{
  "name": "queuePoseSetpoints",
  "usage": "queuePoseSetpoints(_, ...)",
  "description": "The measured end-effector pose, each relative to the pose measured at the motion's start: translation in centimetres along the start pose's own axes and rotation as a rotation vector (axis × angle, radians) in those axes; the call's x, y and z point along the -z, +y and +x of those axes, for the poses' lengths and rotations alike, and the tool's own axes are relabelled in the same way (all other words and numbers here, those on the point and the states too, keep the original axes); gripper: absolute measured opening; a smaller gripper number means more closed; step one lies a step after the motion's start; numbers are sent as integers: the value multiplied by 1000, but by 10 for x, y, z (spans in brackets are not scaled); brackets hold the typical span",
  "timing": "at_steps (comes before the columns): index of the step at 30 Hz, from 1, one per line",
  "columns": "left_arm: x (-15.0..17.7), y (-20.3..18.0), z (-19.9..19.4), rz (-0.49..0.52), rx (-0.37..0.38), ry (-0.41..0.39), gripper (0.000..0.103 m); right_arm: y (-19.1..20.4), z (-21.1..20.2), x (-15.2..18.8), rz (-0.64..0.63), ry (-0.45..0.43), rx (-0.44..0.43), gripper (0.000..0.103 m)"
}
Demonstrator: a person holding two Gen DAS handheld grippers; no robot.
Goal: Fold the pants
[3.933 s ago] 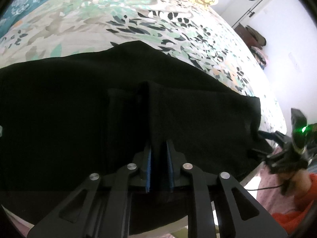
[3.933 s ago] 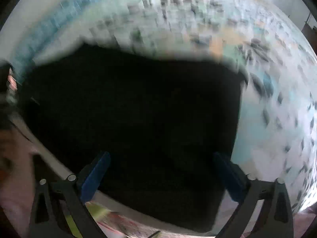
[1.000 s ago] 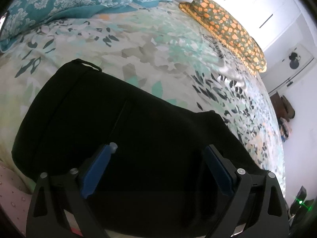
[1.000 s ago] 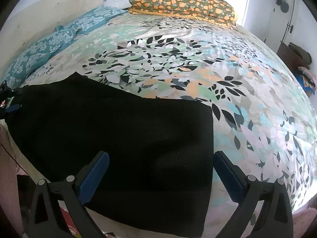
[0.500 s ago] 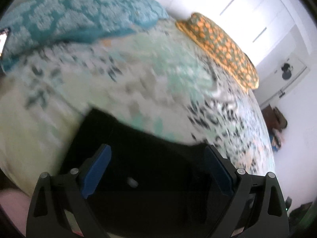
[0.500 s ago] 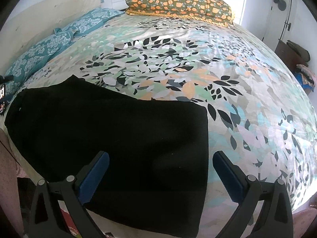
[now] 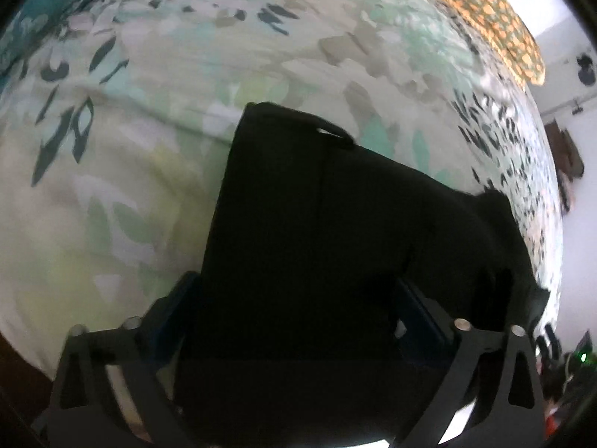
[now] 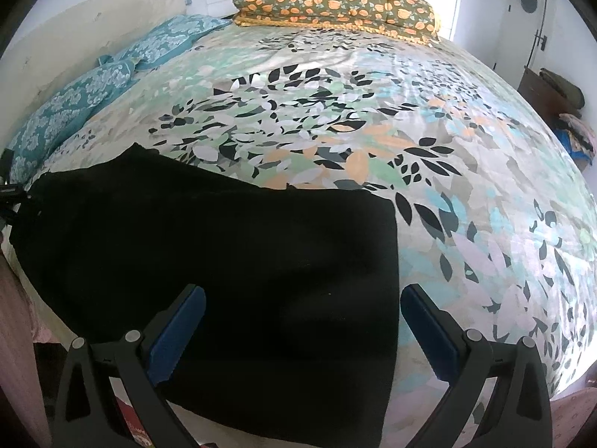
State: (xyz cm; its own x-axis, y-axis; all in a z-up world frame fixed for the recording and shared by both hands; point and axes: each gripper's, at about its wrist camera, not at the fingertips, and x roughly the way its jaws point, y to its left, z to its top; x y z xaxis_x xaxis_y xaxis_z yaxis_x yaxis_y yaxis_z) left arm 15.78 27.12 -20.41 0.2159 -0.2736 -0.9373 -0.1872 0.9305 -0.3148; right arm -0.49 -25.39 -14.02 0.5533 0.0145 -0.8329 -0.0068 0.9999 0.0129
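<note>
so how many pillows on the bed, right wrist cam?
3. Two teal floral pillows lie along the left edge by the headboard; one orange-flowered pillow lies across the far end. More could be out of frame.

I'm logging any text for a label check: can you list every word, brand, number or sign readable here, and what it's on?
None can be read.
Black pants: no tag or print visible.
Leaf-patterned bedspread: pattern only, no lettering.
Orange-flowered pillow and blue pillows: pattern only.
Red thing at the bed's edge: pale marks, too small and cut off to read.
</note>
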Motion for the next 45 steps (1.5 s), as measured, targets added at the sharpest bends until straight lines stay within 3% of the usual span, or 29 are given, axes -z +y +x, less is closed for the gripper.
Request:
queuePoseSetpoints(2, 1, 2, 1, -4, 28, -8, 103, 1, -1, 0, -6, -3, -5, 103)
queuePoseSetpoints(4, 1, 3, -2, -14, 80, -13, 96, 2, -1, 1, -8, -2, -8, 103)
queuePoseSetpoints(9, 4, 2, -27, -31, 170, -94, 30, -6, 0, 0, 28, -4, -12, 103)
queuePoseSetpoints(12, 10, -12, -56, -47, 265, -144, 24, -13, -1, -1, 57, -12, -20, 103)
queuePoseSetpoints(15, 27, -52, -97, -15, 389, -190, 22, -19, 0, -2, 86, -13, -28, 103)
queuePoseSetpoints(20, 54, -173, -129, 155, 537, -197, 22, -36, 0, -6, 175, -29, -51, 103)
queuePoseSetpoints(22, 66, -221, -109, 199, 562, -165, 20, -43, -8, -7, 216, -58, -90, 103)
queuePoseSetpoints(24, 79, -262, -66, 230, 533, -106, 23, -51, -17, -6, 262, -95, -152, 103)
queuePoseSetpoints(27, 95, -308, 19, 268, 552, 115, 28, -65, -29, -4, 328, -147, -287, 103)
queuePoseSetpoints(29, 103, -322, 45, 281, 545, 204, 28, -79, -32, 1, 403, -172, -404, 103)
queuePoseSetpoints(31, 108, -325, 32, 326, 586, 169, 30, -88, -32, 5, 473, -198, -503, 103)
queuePoseSetpoints(34, 103, -305, -13, 396, 547, 11, 55, -89, -26, 5, 523, -216, -665, 103)
queuePoseSetpoints(35, 99, -289, -30, 391, 515, -65, 65, -81, -22, 1, 494, -209, -707, 103)
queuePoseSetpoints(37, 87, -252, -56, 339, 456, -188, 70, -50, -19, -9, 356, -170, -752, 103)
queuePoseSetpoints(40, 79, -196, -70, 241, 354, -293, 71, 16, -2, -11, 141, 1, -761, 103)
queuePoseSetpoints(43, 79, -139, -62, 127, 244, -346, 71, 47, 27, 0, 95, 175, -685, 103)
queuePoseSetpoints(45, 82, -112, -48, 36, 208, -320, 71, 51, 35, -1, 103, 203, -677, 103)
